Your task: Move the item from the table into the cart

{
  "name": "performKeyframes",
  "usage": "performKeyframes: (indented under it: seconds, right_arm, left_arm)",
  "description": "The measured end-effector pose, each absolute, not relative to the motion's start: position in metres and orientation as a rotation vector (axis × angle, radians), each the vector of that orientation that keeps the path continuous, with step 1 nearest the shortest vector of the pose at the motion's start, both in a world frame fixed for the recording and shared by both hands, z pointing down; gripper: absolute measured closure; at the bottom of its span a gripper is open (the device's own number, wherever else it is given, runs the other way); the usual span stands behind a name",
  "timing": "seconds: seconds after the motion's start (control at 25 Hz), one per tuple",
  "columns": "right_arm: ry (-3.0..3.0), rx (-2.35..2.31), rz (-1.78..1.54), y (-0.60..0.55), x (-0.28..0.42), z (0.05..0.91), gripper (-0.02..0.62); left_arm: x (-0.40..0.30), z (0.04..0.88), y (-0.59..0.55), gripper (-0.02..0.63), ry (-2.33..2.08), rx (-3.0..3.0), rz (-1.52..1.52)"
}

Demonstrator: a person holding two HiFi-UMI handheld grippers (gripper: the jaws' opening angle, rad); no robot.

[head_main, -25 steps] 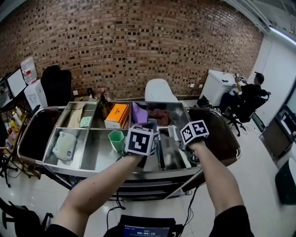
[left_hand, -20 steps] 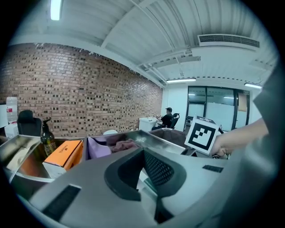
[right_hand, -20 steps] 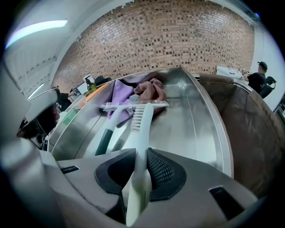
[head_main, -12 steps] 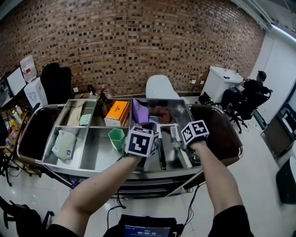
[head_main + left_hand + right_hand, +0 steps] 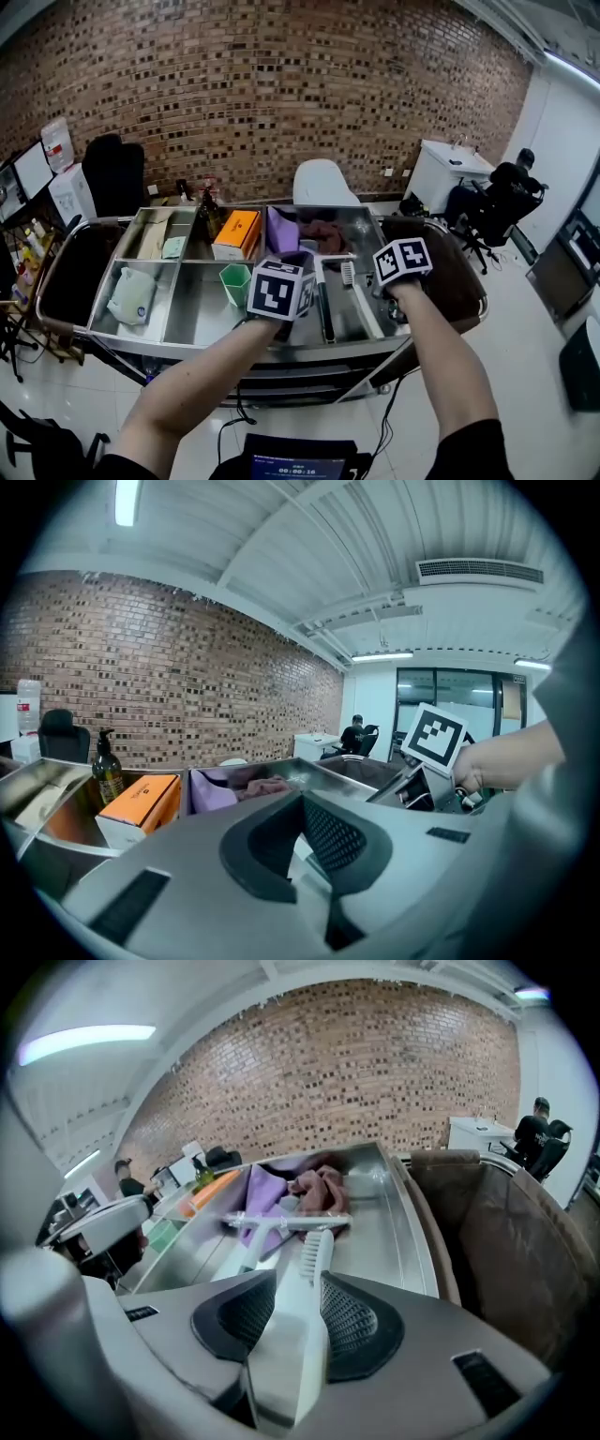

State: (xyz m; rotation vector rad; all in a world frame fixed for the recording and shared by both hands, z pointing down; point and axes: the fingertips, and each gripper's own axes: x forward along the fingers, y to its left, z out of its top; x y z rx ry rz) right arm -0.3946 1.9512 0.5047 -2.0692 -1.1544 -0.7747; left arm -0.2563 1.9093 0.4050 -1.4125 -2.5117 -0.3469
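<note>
White plastic scrub brush above the steel cart tray, right gripper jaws just opening around it, left gripper pressed together, empty.

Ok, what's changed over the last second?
The right gripper has lifted slightly and its jaws have just been opening, easing off the white brush, whose handle is still between them above the cart tray. The left gripper, orange box and green cup stayed put.

cart | box behind cup | brush right of squeegee
</note>
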Motion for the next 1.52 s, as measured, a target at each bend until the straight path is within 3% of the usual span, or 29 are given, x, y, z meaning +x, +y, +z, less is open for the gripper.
performKeyframes:
  seconds: [0.52, 0.64, 0.96, 1.0, 1.04, 1.52]
  right_arm:
    - [-1.196, -2.506, -0.267, 1.87, -0.358, 0.35, 0.445]
    - [-1.25, -2.581, -0.172, 1.843, -0.357, 0.336, 0.532]
    - [-1.301, -2.658, 0.104, 1.77, -0.359, 0.335, 0.535]
    - [-1.311, -2.668, 0.126, 1.761, -0.358, 0.337, 0.584]
    - [-1.325, -2.675, 0.139, 1.753, -0.358, 0.34, 0.591]
    - [-1.373, -2.624, 0.236, 1.721, -0.353, 0.394, 0.591]
  left_arm:
    - [-0.238, 0.311, 1.826, 0.591, -2.748, -1.418, 0.057]
    - [-0.215, 0.31, 1.806, 0.591, -2.76, -1.47, 0.089]
    - [-0.145, 0.339, 1.754, 0.591, -2.608, -1.738, 0.22]
    - [-0.139, 0.345, 1.749, 0.591, -2.609, -1.751, 0.202]
    - [-0.133, 0.35, 1.744, 0.591, -2.61, -1.763, 0.184]
    - [-0.095, 0.397, 1.703, 0.591, -2.551, -1.779, 0.192]
